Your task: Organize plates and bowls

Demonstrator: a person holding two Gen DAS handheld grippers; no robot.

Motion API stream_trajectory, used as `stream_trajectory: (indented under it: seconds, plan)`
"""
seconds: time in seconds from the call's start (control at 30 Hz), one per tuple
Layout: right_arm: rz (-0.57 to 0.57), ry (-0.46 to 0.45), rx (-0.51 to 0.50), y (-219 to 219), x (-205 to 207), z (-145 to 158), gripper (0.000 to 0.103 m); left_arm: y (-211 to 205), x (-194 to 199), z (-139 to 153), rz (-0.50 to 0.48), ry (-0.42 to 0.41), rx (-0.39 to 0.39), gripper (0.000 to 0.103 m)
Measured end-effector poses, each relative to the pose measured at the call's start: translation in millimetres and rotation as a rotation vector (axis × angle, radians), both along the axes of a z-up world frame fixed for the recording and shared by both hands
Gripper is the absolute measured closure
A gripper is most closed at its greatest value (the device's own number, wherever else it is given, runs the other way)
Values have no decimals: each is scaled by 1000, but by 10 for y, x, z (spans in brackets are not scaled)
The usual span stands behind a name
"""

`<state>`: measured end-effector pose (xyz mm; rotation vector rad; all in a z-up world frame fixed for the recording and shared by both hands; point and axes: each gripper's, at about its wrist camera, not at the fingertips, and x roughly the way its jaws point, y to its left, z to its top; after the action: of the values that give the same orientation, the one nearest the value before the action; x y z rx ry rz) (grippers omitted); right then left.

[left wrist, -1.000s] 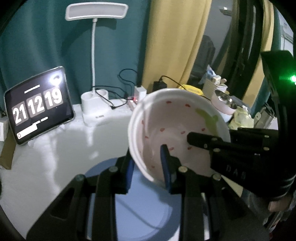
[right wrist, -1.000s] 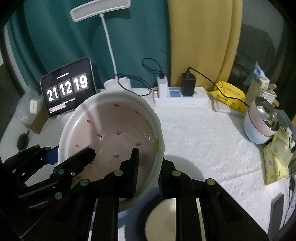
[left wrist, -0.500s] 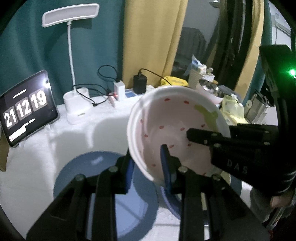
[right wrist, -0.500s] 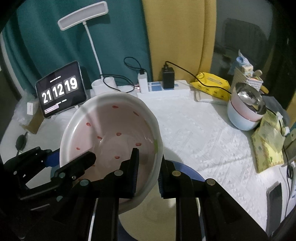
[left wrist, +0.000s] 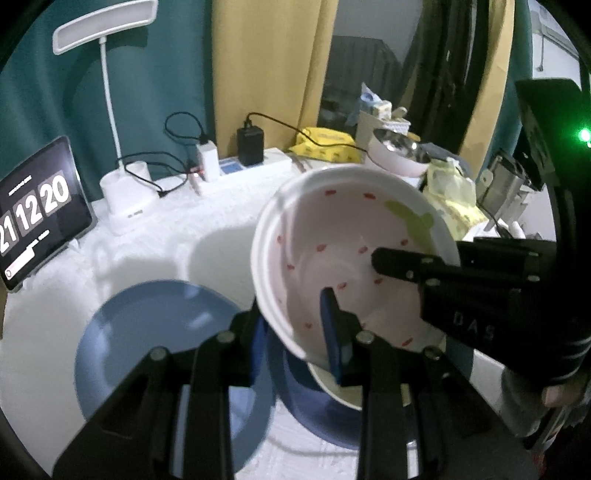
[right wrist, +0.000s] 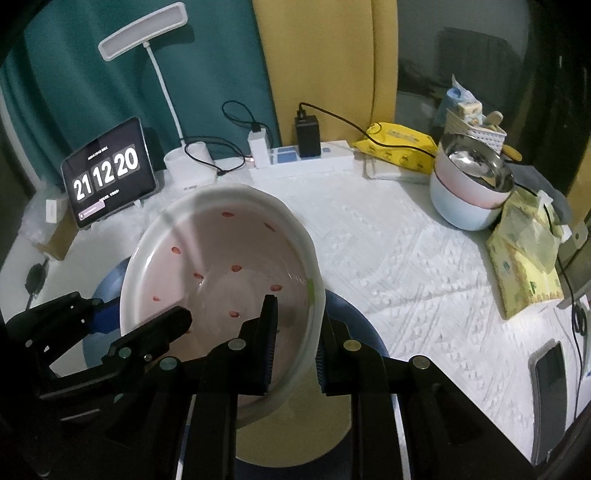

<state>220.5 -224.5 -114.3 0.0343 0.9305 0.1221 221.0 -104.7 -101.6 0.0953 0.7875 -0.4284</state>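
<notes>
A white bowl (left wrist: pixel 343 258) with red flecks and a green mark hangs tilted above the table, gripped on both sides. My left gripper (left wrist: pixel 295 339) is shut on its near rim, one finger inside and one outside. My right gripper (right wrist: pixel 295 347) is shut on the opposite rim; in the left wrist view the right gripper (left wrist: pixel 436 273) reaches in from the right. Under the bowl (right wrist: pixel 221 273) lies a cream dish (right wrist: pixel 295 424) on a dark blue plate (right wrist: pixel 364 326). A light blue plate (left wrist: pixel 155 332) lies on the cloth to the left. The left gripper (right wrist: pixel 140 317) shows at the bowl's left.
Along the back stand a tablet clock (right wrist: pixel 107 177), a white desk lamp (right wrist: pixel 142 31) and a power strip (right wrist: pixel 299 162) with chargers. At the right are stacked bowls (right wrist: pixel 469 192) with a steel one on top, yellow packets (right wrist: pixel 524 266) and a phone (right wrist: pixel 550 387).
Both grippers have carried the bowl to the right and slightly down, from above the light blue plate to above the dark blue plate with the cream dish. The grips are unchanged.
</notes>
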Motion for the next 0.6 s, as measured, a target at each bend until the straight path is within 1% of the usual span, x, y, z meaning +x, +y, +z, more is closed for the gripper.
stream_trajectory:
  seconds: [0.27, 0.6]
  plan:
    - [-5, 23, 3, -125, -72, -145, 84, -113, -58, -97, -15, 10, 21, 75]
    - [-13, 30, 14, -207, -117, -198, 84, -208, -102, -199, -31, 31, 46, 75]
